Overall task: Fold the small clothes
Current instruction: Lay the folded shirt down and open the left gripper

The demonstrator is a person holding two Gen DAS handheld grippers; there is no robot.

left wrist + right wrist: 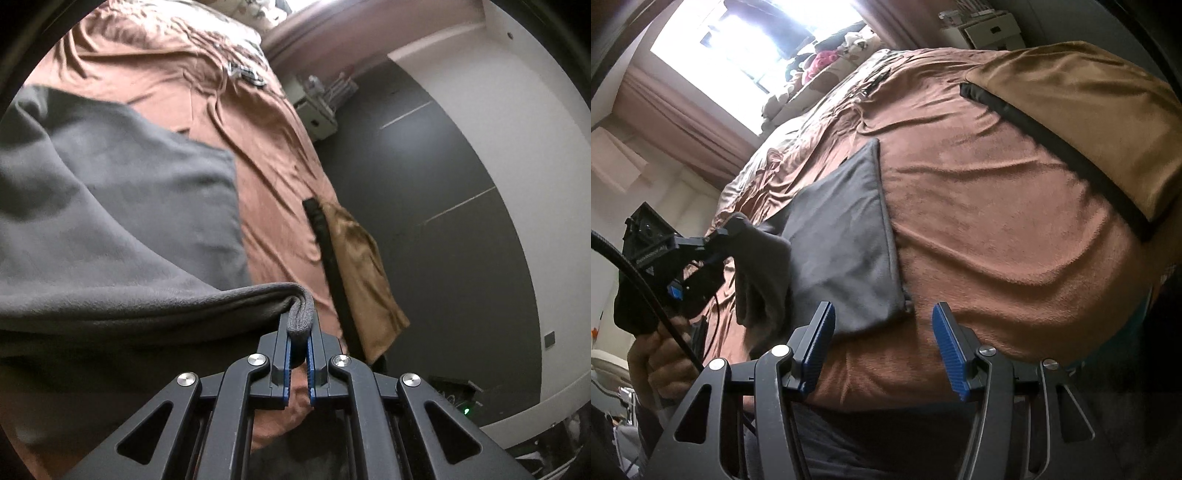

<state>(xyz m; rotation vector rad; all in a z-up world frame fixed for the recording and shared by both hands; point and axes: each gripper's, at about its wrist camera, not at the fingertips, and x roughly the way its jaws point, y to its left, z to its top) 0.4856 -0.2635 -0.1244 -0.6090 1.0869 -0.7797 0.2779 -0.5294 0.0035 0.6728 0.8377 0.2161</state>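
A: Which step is in hand, in your view?

B: I judge it the middle of a fold. The left claw [299, 332] is clamped on a thick edge of the grey garment [122, 206]; the cloth is bunched between its blue pads and hangs from there. In the right wrist view this same claw is at about 9 o'clock, with a hand [661, 354] under it, and the lifted corner droops from it.

A: And where is the rest of the garment?

B: It lies on the bed, on the brown bed cover [997, 229]. In the right wrist view it is a flat grey panel from the centre down toward 6 o'clock, and its near edge ends just beyond the tips of the right claw [882, 332].

A: Does the right claw hold something?

B: No. Its jaws stand apart with nothing between the pads, only garment edge and bed cover behind them.

A: What else is on the bed?

B: A tan cloth with a black band [1082, 122] at 2 o'clock, well apart from the grey one.

A: What does the next move call for?

B: I think the lifted edge should be carried across the flat part and laid down with edges matching. The right claw may need to pin or take the near corner, so the lower layer does not slide on the soft cover.
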